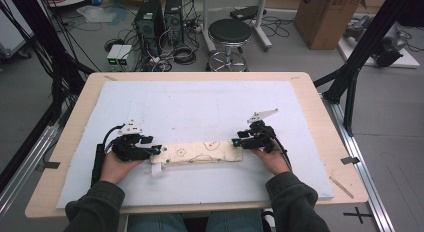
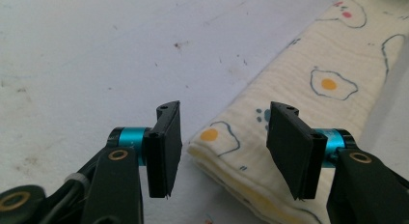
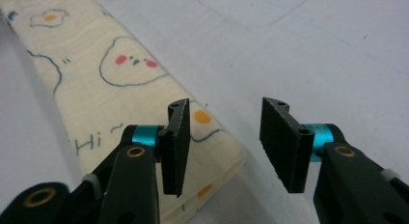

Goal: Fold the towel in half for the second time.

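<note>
Left hand-held gripper point(image 1: 156, 150): at the left end of the folded cloth point(image 1: 204, 153); jaws parted, released, nothing pinched.
Left jaws, left gripper view point(image 2: 219, 151): the cloth's folded corner lies on the mat between the two black pads; neither pad presses on it.
Right hand-held gripper point(image 1: 235, 142): at the right end of the folded cloth; jaws parted, released.
Right jaws, right gripper view point(image 3: 226, 147): the cloth's end corner lies under and beside one pad; the other pad stands over bare mat; no pinch on the fabric.
Hands: the left hand point(image 1: 117, 164) and right hand point(image 1: 270, 159) each hold a gripper, just off either end of the folded cloth, forearms in dark green sleeves.
Folded cloth: a long, narrow strip, cream with fried-egg drawings, lying flat and running left to right between the two grippers; several layers show at its ends.
Tag point(image 1: 156, 170): a small white label sticks out from the folded cloth's near edge, by its left end.
Mat point(image 1: 200, 102): a pale sheet under the folded cloth, covering most of the worktop point(image 1: 310, 92); the cloth lies on its near half.
Beyond the folded cloth: a black round stool point(image 1: 230, 32), two computer towers point(image 1: 160, 19) with tangled cables, and a cardboard box point(image 1: 327, 17) on the floor behind the worktop's far edge.
</note>
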The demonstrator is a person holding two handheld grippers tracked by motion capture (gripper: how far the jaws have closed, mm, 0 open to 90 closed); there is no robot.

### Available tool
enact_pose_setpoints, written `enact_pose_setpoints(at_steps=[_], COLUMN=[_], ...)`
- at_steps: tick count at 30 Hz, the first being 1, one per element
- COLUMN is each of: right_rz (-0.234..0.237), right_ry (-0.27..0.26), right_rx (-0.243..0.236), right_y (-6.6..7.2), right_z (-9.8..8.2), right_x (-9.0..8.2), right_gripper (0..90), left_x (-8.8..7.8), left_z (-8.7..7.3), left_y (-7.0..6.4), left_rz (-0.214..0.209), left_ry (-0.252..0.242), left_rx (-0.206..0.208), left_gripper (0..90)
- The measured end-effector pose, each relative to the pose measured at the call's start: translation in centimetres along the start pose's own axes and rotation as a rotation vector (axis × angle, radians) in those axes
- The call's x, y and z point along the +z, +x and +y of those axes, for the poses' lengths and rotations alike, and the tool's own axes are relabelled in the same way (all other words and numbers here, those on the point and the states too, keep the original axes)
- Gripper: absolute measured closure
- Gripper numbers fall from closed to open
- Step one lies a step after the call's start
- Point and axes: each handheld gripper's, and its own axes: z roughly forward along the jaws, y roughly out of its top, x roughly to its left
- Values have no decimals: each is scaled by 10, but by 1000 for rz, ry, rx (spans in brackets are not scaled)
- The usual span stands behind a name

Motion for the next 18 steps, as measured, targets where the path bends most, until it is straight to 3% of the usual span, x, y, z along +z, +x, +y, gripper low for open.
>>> enact_pose_setpoints(at_steps=[3,8,18], right_rz=[11,18,17], right_ry=[27,46,31], right_rx=[-6,-21,-31], right_y=[0,4,7], right_z=[-1,-5,-10], right_x=[2,7,5], right_gripper=[592,643,720], left_x=[4,12,14], left_z=[-2,-4,-5], left_y=[1,0,1], left_rz=[-10,-20,-40], left_ry=[24,75,77], left_rx=[-13,1,-2], left_gripper=[464,492,586])
